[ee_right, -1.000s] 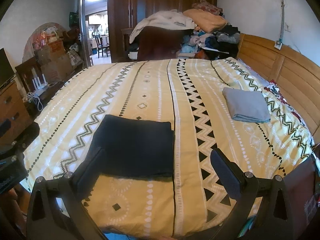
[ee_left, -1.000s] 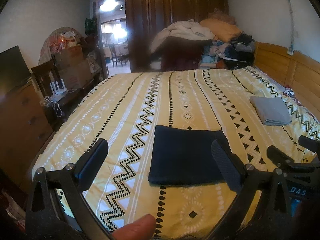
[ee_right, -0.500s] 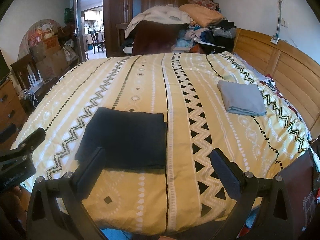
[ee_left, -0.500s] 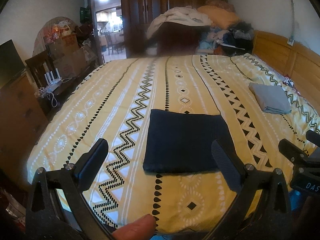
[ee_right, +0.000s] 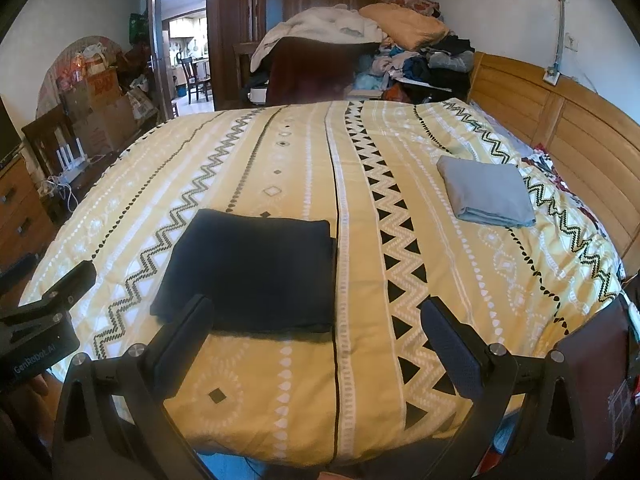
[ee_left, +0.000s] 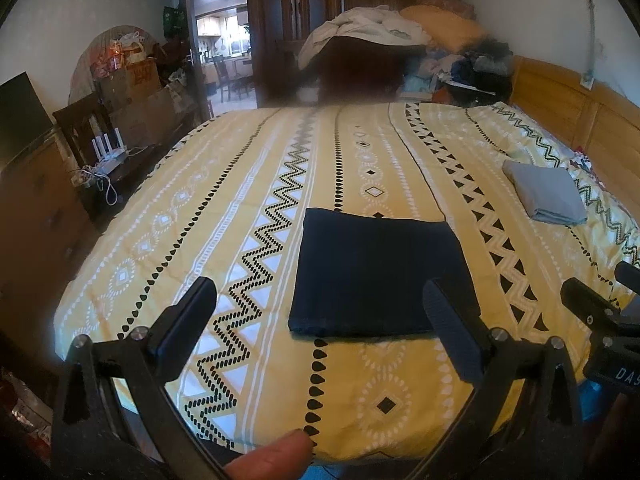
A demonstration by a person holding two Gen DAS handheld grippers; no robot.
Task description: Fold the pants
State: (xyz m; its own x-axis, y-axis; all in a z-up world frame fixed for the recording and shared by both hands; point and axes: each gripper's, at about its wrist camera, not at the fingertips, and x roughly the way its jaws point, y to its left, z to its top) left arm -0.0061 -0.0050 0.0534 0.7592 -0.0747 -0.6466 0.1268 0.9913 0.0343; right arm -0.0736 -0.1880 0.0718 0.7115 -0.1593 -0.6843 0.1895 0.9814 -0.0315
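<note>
I see the pants folded into a flat dark square, lying on the bed near its front edge, with nothing touching them. My left claw hangs above the bed edge with its jaws spread wide and empty, the pants between them in its view. My right claw is likewise spread apart and empty, with the pants toward its left finger. A folded grey cloth lies well apart, near the headboard.
</note>
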